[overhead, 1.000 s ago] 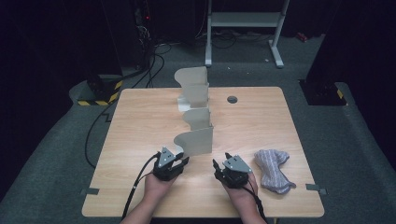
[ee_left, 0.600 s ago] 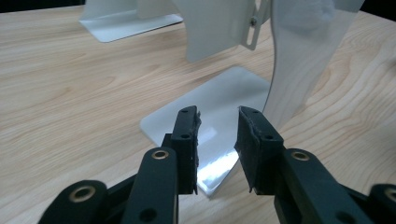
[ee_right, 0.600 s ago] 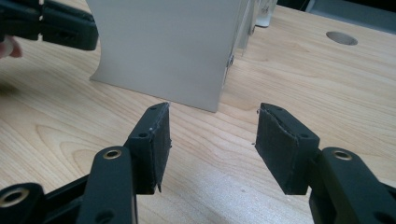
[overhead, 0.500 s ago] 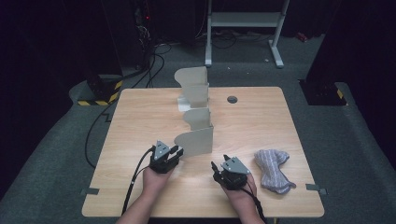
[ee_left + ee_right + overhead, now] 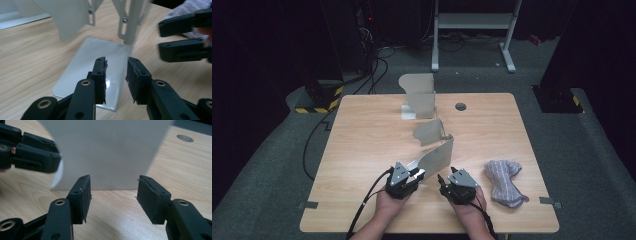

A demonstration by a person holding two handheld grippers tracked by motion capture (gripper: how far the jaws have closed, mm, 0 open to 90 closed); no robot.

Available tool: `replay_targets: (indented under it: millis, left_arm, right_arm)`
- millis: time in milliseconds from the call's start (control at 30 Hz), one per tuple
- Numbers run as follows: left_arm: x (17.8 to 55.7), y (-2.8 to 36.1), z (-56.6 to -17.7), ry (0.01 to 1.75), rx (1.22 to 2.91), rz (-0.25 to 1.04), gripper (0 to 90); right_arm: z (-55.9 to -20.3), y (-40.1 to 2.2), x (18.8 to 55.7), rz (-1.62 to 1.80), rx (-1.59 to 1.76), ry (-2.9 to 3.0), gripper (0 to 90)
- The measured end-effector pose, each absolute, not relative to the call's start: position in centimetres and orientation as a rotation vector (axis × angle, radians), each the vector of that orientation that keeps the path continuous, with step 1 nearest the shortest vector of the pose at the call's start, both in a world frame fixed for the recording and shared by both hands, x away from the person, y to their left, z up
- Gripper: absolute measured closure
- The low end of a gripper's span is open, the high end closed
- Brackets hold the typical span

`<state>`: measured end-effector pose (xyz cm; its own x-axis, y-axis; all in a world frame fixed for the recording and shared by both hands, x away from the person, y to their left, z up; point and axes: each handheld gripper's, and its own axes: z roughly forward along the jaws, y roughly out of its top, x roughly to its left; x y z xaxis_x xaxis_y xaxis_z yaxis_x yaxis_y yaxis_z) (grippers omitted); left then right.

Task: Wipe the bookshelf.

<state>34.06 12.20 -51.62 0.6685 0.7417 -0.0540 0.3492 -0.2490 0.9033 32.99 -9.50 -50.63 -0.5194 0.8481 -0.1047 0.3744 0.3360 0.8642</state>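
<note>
Now, stand (image 5: pixel 436 155): upright near the worktop's (image 5: pixel 362 140) front edge (flat base plate toward the left claw).
Left claw (image 5: pixel 116 75): parted over the base plate, empty, jaws just closing.
Right claw (image 5: pixel 113 195): released, facing the panel.

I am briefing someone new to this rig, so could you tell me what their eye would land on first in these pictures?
Most striking is the pale metal stand with curved, sock-form plates, running from the far middle of the wooden table toward the person. The left gripper hovers with open jaws over its flat base plate, the right gripper beside it. A crumpled grey sock lies near the table's right edge.
</note>
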Motion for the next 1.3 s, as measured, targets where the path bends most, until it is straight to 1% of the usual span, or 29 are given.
replay_targets:
  millis: [67, 167, 333, 433, 600, 733, 1000, 1300]
  left_arm:
    - [33.9, 11.3, -51.7, 0.843, 1.865, 0.476, 67.4]
    - [33.9, 11.3, -51.9, 0.854, 1.866, 0.479, 67.1]
    - [33.6, 13.5, -51.7, 0.882, 1.871, 0.511, 66.5]
    - [33.3, 15.6, -51.4, 0.905, 1.876, 0.549, 66.2]
    - [32.8, 19.4, -51.7, 0.962, 1.889, 0.592, 65.5]
    - [32.3, 21.4, -52.4, 1.021, 1.857, 0.569, 65.5]
    - [31.8, 21.9, -52.6, 1.027, 1.855, 0.552, 65.4]
    - [31.6, 22.2, -52.6, 1.038, 1.861, 0.555, 65.3]
  right_arm:
    - [-50.7, -9.5, 33.0, 1.109, 1.065, 2.052, 44.6]
    - [-50.8, -9.5, 32.9, 1.106, 1.069, 2.052, 44.2]
    - [-51.0, -9.2, 32.9, 1.109, 1.069, 2.059, 42.2]
    - [-51.1, -8.7, 33.0, 1.114, 1.087, 2.058, 37.4]
    - [-51.3, -7.4, 33.6, 1.123, 1.149, 2.024, 25.3]
    - [-51.2, -6.4, 34.2, 1.111, 1.181, 2.001, 20.3]
    - [-51.1, -5.0, 34.8, 1.101, 1.215, 1.976, 16.0]
    - [-51.3, -4.9, 35.3, 1.077, 1.221, 1.97, 16.0]
